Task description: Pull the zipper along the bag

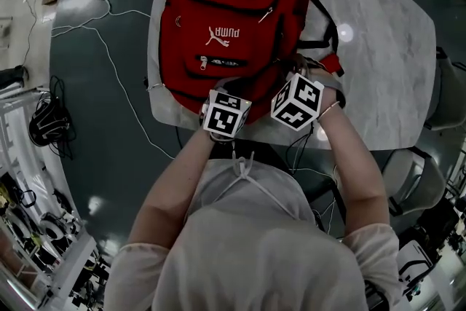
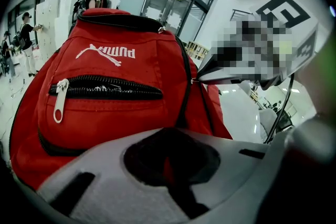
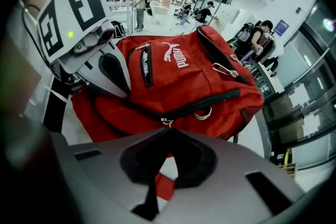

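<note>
Bag (image 1: 233,18) lies flat on the table (image 1: 378,47). Left tongs (image 2: 169,165) are pressed on its near red fabric, and right tongs (image 3: 168,162) pinch the zipper's red tab (image 3: 165,187). Left should hold the fabric taut while right draws steadily along the track.

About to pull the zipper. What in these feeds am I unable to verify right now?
1. Head view: both grippers' jaw tips, hidden under the marker cubes; contact with the backpack unseen.
2. Left gripper view: which part the left gripper pinches; only a red sliver shows in the dark gap.
3. Right gripper view: whether the red tab in the right gripper joins the zipper slider; the gripper's body covers the link.
</note>
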Tool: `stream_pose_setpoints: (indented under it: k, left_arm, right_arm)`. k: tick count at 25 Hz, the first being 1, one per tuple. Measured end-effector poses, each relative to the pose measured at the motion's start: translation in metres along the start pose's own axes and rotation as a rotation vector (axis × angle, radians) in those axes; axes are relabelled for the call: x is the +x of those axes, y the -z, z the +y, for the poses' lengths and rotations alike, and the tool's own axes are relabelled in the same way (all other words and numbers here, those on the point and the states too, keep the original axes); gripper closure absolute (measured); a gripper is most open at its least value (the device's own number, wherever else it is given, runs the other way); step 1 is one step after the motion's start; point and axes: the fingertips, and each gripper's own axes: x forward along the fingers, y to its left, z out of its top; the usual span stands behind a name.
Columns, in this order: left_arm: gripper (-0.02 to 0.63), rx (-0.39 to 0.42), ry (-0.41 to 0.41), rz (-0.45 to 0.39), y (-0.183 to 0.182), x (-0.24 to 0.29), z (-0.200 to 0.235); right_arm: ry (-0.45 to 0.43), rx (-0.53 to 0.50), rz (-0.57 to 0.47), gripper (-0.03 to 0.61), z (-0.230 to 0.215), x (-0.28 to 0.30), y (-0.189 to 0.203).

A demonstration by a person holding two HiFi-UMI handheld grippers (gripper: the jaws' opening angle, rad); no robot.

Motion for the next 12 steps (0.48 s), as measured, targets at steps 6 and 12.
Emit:
stream_pose_setpoints:
  k: [6,12]
  left_arm:
    - [0.594,0.001,-0.004,0.002,0.003,0.003,0.001]
    - [0.594,-0.003,0.002,-0.004,0.002,0.003,-0.002]
  right_arm:
    - [0.041,-0.083,0.013,0.552,-0.009,-0.005,-0.002]
    - [0.083,-0.131,0.019,0.552,-0.022,-0.011,-0.007]
